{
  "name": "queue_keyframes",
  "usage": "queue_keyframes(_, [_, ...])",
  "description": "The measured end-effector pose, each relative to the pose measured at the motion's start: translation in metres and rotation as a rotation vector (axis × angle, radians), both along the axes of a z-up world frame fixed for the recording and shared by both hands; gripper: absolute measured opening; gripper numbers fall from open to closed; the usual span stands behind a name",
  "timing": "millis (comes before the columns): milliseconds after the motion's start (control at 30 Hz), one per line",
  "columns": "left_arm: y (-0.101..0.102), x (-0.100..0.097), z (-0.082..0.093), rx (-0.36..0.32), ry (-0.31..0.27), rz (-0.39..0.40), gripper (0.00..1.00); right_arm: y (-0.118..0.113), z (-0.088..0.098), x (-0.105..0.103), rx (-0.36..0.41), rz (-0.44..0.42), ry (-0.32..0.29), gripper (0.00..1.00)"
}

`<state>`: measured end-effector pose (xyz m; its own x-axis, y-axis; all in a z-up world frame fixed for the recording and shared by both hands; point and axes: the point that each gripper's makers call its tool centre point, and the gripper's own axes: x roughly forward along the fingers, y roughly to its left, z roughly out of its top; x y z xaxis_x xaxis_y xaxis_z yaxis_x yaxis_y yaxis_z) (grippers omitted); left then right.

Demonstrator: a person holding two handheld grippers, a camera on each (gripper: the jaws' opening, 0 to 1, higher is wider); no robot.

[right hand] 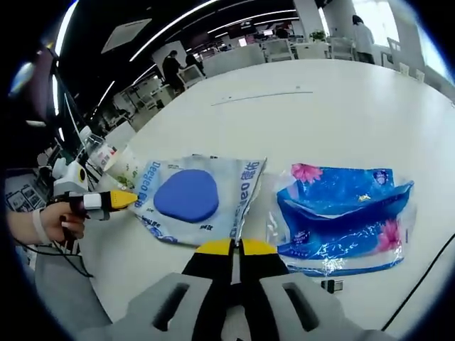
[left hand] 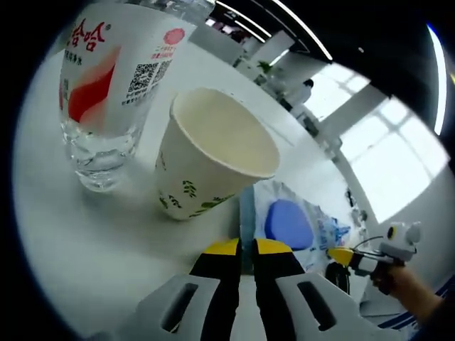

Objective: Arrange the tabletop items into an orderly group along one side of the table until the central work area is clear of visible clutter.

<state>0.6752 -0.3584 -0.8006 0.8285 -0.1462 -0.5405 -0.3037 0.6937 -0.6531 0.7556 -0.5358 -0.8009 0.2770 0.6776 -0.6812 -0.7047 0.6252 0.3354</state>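
A white wipes pack [right hand: 213, 192] with a blue oval lid lies flat on the white table [right hand: 320, 106]. My left gripper [left hand: 245, 247] is shut on its thin edge; in the right gripper view, the left gripper [right hand: 124, 199] sits at the pack's left corner, held by a hand. My right gripper [right hand: 231, 247] is shut on the pack's near corner, and the right gripper [left hand: 341, 256] also appears beyond the wipes pack [left hand: 288, 222]. A blue tissue pack [right hand: 341, 209] lies just right of the wipes. A leaf-printed paper cup [left hand: 213, 153] and a clear water bottle [left hand: 106, 92] stand together ahead of my left gripper.
The round table [left hand: 85, 234] stretches wide and bare beyond the packs. A black cable [right hand: 426, 273] runs off its near right edge. Other desks, chairs and people [right hand: 174, 71] are far behind in the office.
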Motion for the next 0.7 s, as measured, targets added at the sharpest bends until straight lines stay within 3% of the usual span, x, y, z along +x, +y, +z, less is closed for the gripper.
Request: queue_keyframes(700, [0.0046, -0.0011, 0.0049, -0.003, -0.038, -0.004, 0.08, -0.0033, 0.0015, -0.0054, -0.003, 0.012, -0.014, 0.09])
